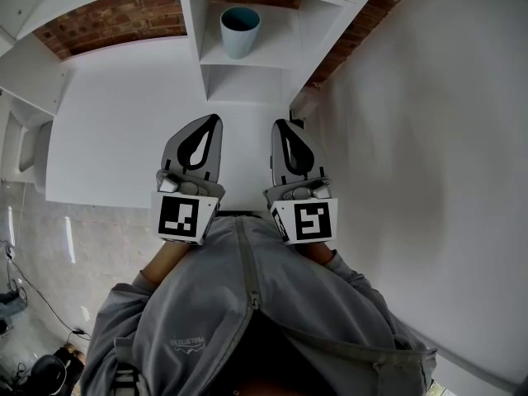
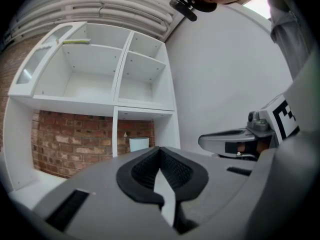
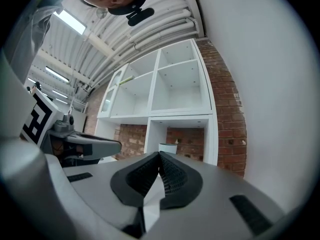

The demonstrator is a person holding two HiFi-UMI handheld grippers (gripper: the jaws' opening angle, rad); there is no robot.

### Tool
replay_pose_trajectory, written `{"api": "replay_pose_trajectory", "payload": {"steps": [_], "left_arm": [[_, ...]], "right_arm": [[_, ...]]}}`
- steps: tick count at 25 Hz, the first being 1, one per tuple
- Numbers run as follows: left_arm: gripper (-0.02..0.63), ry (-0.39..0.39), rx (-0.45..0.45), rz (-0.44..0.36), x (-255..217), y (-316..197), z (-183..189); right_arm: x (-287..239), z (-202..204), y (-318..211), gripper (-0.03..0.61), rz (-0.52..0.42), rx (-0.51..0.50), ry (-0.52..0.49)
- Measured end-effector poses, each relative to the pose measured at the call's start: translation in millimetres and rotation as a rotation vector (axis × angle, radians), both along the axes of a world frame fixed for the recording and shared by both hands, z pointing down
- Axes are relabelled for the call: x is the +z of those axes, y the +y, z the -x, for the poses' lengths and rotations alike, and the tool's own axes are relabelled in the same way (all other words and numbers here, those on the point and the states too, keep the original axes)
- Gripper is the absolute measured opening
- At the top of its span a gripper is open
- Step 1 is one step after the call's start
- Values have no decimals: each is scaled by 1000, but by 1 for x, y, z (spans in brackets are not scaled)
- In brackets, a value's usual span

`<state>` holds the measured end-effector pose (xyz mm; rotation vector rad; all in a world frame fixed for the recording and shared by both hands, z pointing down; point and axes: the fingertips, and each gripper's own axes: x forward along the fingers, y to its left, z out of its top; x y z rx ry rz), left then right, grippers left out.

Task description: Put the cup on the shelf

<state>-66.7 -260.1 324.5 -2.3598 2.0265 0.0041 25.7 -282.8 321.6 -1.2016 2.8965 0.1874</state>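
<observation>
Open table (image 1: 124,114) ahead, cup (image 1: 240,30) occupying shelf (image 1: 191,31) cubby, wall (image 1: 437,139) at right

White counter (image 1: 115,130) lies beneath the left gripper (image 1: 214,122); red brick wall (image 1: 107,19) runs beyond it, plain white wall (image 1: 429,139) flanks the right gripper (image 1: 280,126).
</observation>
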Motion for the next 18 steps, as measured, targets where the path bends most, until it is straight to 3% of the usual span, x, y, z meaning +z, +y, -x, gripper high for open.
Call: {"api": "replay_pose_trajectory", "payload": {"steps": [18], "left_arm": [[7,0,26,-10,0,-2,3]], "right_arm": [[1,10,-1,28,-5,-3,16]]}}
